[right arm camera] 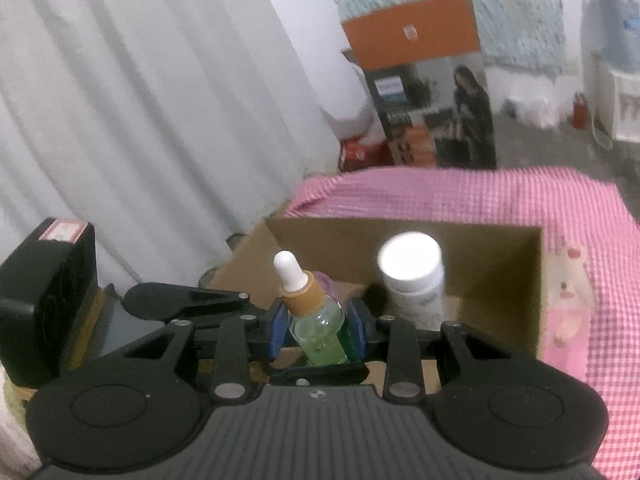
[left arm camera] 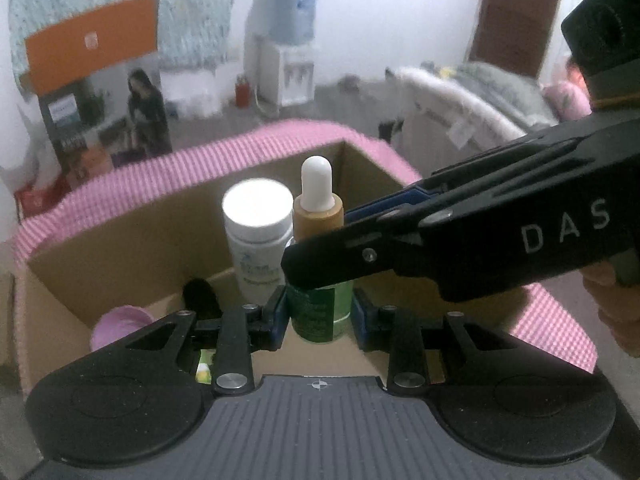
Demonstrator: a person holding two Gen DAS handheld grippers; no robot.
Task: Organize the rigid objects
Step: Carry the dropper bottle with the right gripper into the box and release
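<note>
While both our tools clamp the green dropper bottle over the cardboard box, the left tool grips its base, the right tool its shoulder; a white jar stands just beside it.

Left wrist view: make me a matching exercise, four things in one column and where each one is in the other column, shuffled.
Things:
1. dropper bottle
2. white-capped bottle
3. purple object
4. cardboard box

Places:
A. sits on the pink checked cloth
B. clamped between blue pads
C. stands upright and free inside the box
D. low in the box's left corner

Pairs: 1-B, 2-C, 3-D, 4-A
</note>
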